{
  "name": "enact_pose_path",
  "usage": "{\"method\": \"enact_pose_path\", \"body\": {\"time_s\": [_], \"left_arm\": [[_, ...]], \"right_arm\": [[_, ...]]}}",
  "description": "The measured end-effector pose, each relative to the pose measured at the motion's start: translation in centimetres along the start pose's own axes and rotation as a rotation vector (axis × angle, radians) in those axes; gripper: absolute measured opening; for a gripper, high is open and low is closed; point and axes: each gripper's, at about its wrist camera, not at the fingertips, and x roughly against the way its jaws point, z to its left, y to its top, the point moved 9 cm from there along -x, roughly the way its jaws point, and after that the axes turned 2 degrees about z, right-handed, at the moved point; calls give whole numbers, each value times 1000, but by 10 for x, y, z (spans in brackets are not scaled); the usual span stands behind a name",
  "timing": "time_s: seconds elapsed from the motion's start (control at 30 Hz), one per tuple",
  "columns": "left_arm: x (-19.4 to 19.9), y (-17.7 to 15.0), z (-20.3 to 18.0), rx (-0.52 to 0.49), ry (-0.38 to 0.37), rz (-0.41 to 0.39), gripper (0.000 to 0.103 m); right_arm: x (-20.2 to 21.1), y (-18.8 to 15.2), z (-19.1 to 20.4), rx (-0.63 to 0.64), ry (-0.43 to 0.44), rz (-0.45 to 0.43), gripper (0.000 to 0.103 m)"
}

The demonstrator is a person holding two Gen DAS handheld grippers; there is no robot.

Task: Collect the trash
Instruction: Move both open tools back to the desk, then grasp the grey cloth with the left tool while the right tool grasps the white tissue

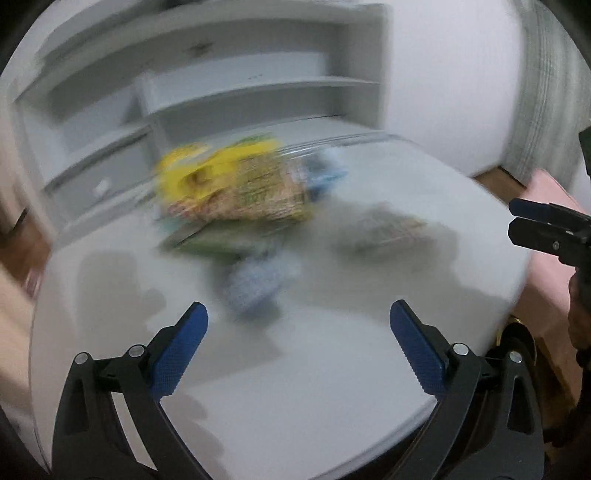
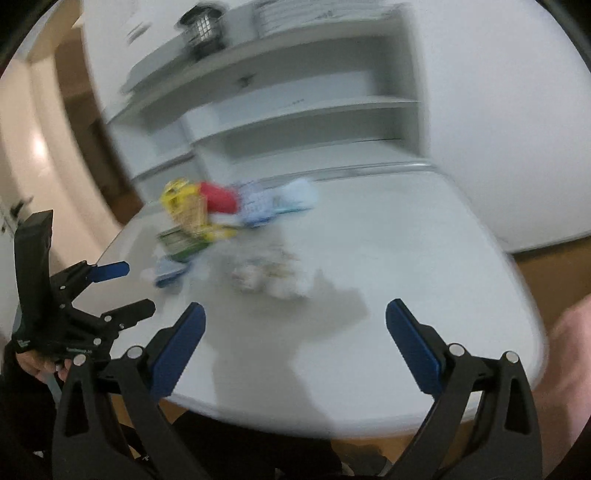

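A blurred heap of trash lies at the far side of a white table [image 1: 332, 369]: a yellow snack packet [image 1: 229, 177], a crumpled blue wrapper [image 1: 255, 288] and a grey wrapper [image 1: 384, 229]. My left gripper [image 1: 299, 321] hangs open and empty above the table's near part, short of the heap. The right gripper [image 1: 515, 218] shows at the right edge. In the right wrist view the yellow packet [image 2: 184, 206], a red piece [image 2: 218, 199], a green packet [image 2: 181, 243] and a crumpled pale wrapper [image 2: 273, 277] lie ahead of my open, empty right gripper [image 2: 295, 321]. The left gripper [image 2: 135, 288] is at its left.
A white shelf unit [image 1: 258, 92] stands behind the table, with a dark mesh object [image 2: 203, 26] on top. A white wall is at the right, wooden floor [image 2: 546, 273] around the table. A pink object [image 1: 554, 221] sits beyond the right edge. A hand [image 2: 569, 350] shows at the right.
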Motion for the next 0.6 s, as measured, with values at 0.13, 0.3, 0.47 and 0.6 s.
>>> {"method": "enact_pose_path", "body": {"time_s": [0.13,0.3,0.47,0.6], "left_arm": [[6,-25,46,94,24,30,96],[11,-46,70,105,40,40,96],[6,-46,78,97,17,32,96],[-11,-31,70,62,-26,25,96]], "right_arm": [[-45,15,33,66,-20,57,95],[-66,20,38,103,-30,93,95],[-69,9,6,38,-24,118,94],[-73,2,-10,-8,4,151,79]]}}
